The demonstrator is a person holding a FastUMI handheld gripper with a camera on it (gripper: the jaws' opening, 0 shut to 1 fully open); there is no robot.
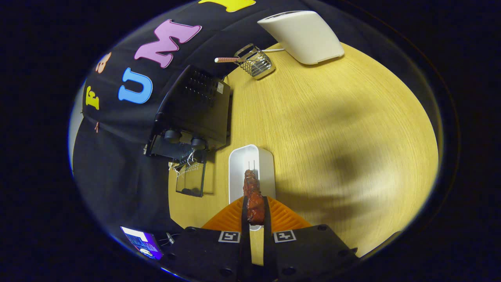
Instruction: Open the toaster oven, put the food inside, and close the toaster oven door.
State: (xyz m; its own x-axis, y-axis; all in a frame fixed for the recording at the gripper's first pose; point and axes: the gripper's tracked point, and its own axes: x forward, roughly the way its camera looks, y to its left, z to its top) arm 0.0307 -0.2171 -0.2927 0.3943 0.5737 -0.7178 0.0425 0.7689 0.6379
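Observation:
My gripper is shut on a reddish-brown meat skewer, which sticks forward from between the two fingers. Just beyond the fingertips a white oblong tray lies on the wooden table, and the skewer hangs over it. To the left of the tray stands the black toaster oven with two knobs. Its glass door is dropped open toward the table, and a wire rack shows at the mouth.
A wire basket with a striped stick in it stands at the far side of the table. Beside it sits a white appliance with a cable. A lit phone screen lies close by my left finger.

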